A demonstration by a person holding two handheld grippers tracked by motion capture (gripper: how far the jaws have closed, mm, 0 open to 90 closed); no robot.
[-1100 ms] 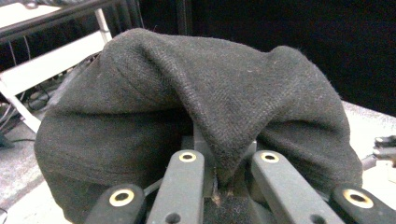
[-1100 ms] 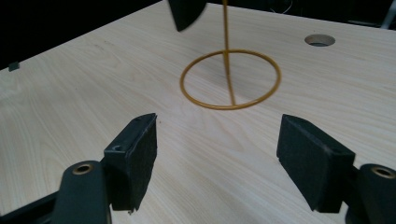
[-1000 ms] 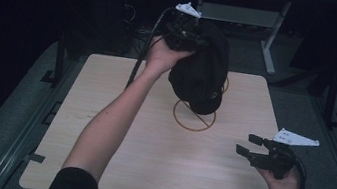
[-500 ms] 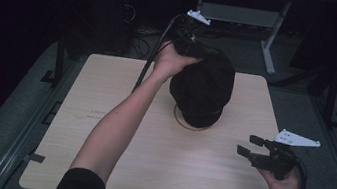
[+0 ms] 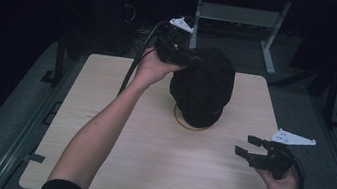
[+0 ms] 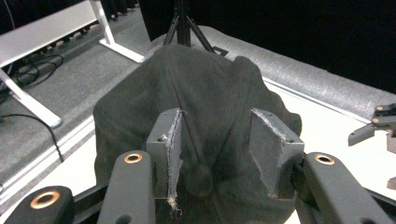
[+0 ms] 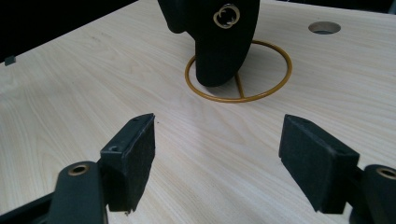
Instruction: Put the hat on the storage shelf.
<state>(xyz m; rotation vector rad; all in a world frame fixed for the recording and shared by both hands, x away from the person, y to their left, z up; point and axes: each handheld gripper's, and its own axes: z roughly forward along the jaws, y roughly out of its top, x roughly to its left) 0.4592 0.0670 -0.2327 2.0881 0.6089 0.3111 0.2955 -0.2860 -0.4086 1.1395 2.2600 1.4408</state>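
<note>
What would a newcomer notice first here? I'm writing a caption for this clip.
A black cap sits mid-table over a gold wire ring stand, with the left gripper at its back, jaws open around the fabric. The right gripper hovers open near the wooden table's right edge.

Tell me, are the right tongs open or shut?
Open. The right tongs show a wide gap between their pads, with only bare table between them; they hold nothing.

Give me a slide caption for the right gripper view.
Open right gripper facing a black cap over a gold wire ring stand.
</note>
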